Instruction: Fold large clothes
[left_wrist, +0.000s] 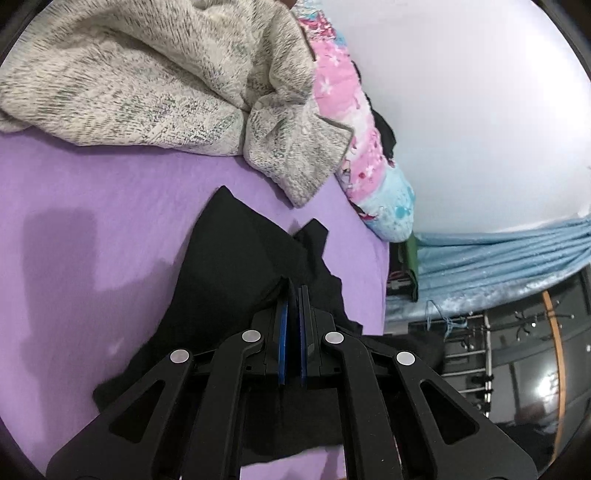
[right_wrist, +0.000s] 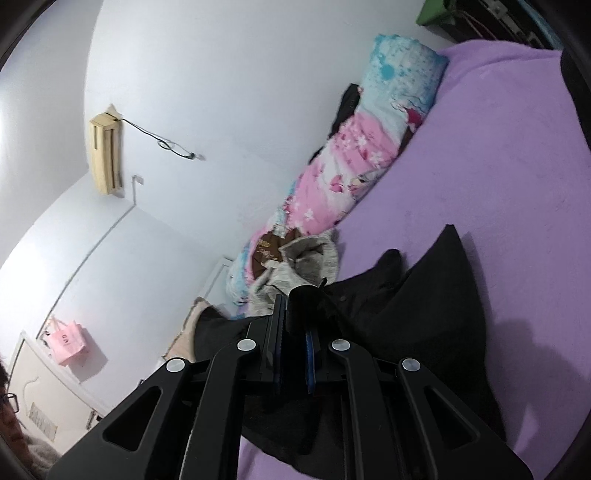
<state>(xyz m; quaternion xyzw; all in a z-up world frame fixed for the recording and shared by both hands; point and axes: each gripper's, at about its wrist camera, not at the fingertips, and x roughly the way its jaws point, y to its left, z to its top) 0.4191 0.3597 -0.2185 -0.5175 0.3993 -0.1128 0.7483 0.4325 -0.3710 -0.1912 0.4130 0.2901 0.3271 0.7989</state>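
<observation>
A black garment (left_wrist: 236, 254) lies bunched on the purple bed sheet (left_wrist: 92, 192). My left gripper (left_wrist: 294, 291) is shut on a fold of this black cloth, which drapes away under the fingers. In the right wrist view the same black garment (right_wrist: 436, 295) spreads over the purple sheet (right_wrist: 498, 166), and my right gripper (right_wrist: 295, 299) is shut on a thick bunched edge of it that sticks up between the pads.
A grey-white knitted sweater (left_wrist: 155, 77) lies crumpled at the far side of the bed. A pink and blue patterned bolster (left_wrist: 354, 140) runs along the white wall (left_wrist: 480, 110). A blue curtain (left_wrist: 498, 258) hangs past the bed's edge. A person's head (right_wrist: 9, 417) shows at the lower left.
</observation>
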